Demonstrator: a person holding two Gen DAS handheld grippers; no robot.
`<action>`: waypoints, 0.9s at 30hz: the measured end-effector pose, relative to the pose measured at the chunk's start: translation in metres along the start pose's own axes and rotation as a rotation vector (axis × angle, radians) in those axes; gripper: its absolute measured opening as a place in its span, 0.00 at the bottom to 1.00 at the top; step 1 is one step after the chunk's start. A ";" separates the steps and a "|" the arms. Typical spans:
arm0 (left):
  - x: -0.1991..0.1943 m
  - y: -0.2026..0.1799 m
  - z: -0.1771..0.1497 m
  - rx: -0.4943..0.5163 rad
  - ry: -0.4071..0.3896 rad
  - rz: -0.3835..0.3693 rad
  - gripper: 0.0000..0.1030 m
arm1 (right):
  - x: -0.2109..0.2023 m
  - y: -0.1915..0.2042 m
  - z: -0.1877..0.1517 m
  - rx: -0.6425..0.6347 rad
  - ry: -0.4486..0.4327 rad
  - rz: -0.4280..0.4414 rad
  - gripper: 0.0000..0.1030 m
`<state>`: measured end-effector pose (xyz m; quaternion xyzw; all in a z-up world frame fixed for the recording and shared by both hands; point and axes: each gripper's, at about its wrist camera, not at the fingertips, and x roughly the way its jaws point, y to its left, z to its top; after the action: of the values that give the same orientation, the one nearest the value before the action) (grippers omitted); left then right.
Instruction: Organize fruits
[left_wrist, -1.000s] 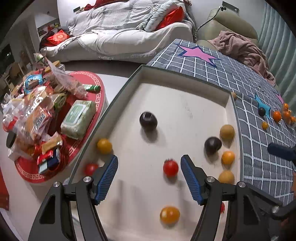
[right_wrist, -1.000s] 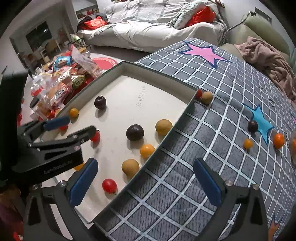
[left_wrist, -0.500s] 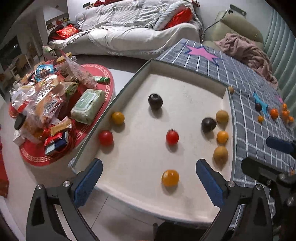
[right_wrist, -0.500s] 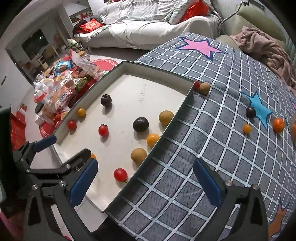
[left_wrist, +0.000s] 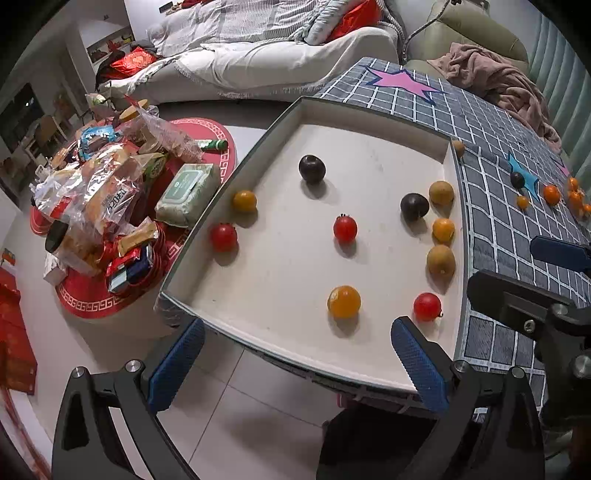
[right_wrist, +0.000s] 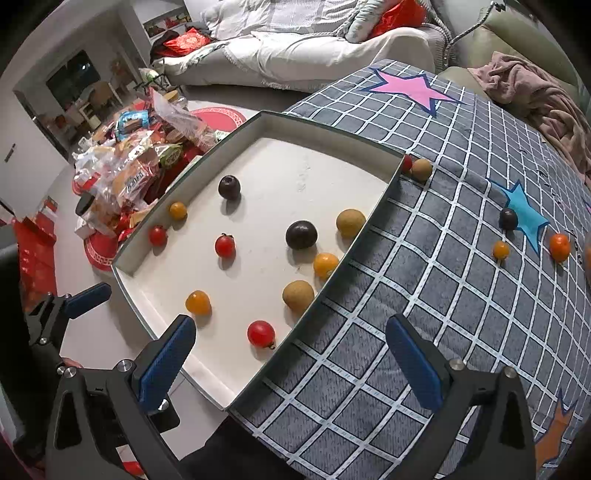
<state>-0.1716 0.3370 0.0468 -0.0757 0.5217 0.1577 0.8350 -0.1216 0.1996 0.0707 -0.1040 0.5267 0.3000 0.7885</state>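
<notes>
A shallow white tray (left_wrist: 369, 155) (right_wrist: 280, 373) holds several small fruits: red tomatoes (left_wrist: 345, 228) (right_wrist: 261, 333), dark plums (left_wrist: 312, 168) (right_wrist: 301, 234), orange ones (left_wrist: 343, 301) (right_wrist: 198, 302) and tan ones (left_wrist: 440, 260) (right_wrist: 298, 295). More fruits lie on the checked cloth: a dark one (right_wrist: 508, 218), orange ones (right_wrist: 559, 247) and a tan one (right_wrist: 421, 169). My left gripper (left_wrist: 295, 363) is open and empty, held back from the tray's near edge. My right gripper (right_wrist: 291, 363) is open and empty above the tray's near corner.
A grey checked cloth (right_wrist: 461, 147) with stars covers the surface right of the tray. A red round table (left_wrist: 92, 295) piled with snack packets (left_wrist: 107, 192) stands to the left. A sofa (left_wrist: 277, 55) is behind. Tiled floor (left_wrist: 240, 424) lies below the left gripper.
My left gripper has opened wide and pulled back from the red tomato in the tray to beyond the tray's near edge. My right gripper has drawn back a little.
</notes>
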 end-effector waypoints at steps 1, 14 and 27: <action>0.000 0.000 -0.001 0.000 0.003 -0.002 0.98 | 0.000 0.001 0.000 -0.004 0.004 -0.002 1.00; -0.003 -0.003 -0.008 0.006 0.030 -0.024 0.98 | 0.002 0.008 -0.004 -0.033 0.037 -0.021 1.00; -0.005 -0.007 -0.014 0.020 0.044 -0.023 0.98 | 0.005 0.012 -0.008 -0.043 0.049 -0.023 1.00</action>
<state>-0.1828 0.3255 0.0444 -0.0769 0.5406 0.1412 0.8258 -0.1331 0.2068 0.0651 -0.1343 0.5381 0.2997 0.7763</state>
